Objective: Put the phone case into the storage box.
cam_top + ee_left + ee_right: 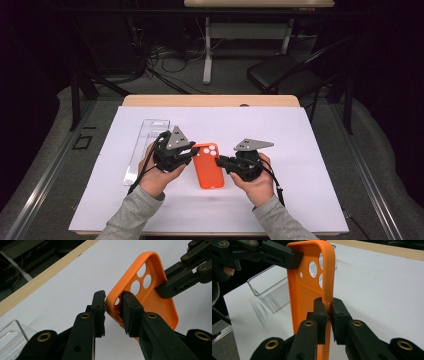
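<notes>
An orange phone case (209,170) lies between my two grippers over the white sheet, hollow side up, with its camera holes at the far end. My left gripper (194,150) is shut on the case's left rim beside the camera holes (113,305). My right gripper (220,161) is shut on the opposite long rim (328,308). The left gripper view has the orange phone case (155,297) with the right gripper's (170,287) jaws pinching its far side. In the right gripper view the orange phone case (304,295) is gripped at its top corner by the left gripper (289,258).
A clear plastic tray (145,145) lies lengthwise just left of my left hand, also seen as the clear plastic tray (269,295) behind the case. A white sheet (300,175) covers the wooden table (210,100). A dark chair (280,72) stands beyond the table.
</notes>
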`<state>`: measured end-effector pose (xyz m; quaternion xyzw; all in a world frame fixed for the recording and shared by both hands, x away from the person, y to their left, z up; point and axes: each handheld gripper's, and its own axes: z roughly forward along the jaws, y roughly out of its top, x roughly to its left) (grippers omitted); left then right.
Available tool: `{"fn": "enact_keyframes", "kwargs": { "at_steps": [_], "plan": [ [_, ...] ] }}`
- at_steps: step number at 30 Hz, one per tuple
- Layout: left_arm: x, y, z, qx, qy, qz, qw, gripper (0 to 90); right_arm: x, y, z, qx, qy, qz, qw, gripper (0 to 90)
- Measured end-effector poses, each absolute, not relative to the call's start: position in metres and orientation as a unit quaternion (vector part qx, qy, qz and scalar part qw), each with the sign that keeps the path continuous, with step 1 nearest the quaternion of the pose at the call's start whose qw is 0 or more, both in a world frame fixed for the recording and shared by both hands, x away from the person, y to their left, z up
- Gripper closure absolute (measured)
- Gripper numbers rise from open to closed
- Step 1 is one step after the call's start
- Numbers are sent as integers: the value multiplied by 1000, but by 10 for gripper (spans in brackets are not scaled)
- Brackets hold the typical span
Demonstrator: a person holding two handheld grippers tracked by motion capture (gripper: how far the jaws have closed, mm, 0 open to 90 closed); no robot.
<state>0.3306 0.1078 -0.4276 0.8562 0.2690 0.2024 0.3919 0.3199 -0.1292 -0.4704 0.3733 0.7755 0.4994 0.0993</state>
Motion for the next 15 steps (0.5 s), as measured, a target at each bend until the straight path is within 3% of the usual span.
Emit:
{"fn": "enact_keyframes", "kwargs": {
  "at_steps": [15],
  "plan": [
    [331,110,-427,857,272,194,393,789,320,-129,-471,372,777,498,99,833]
  ]
}}
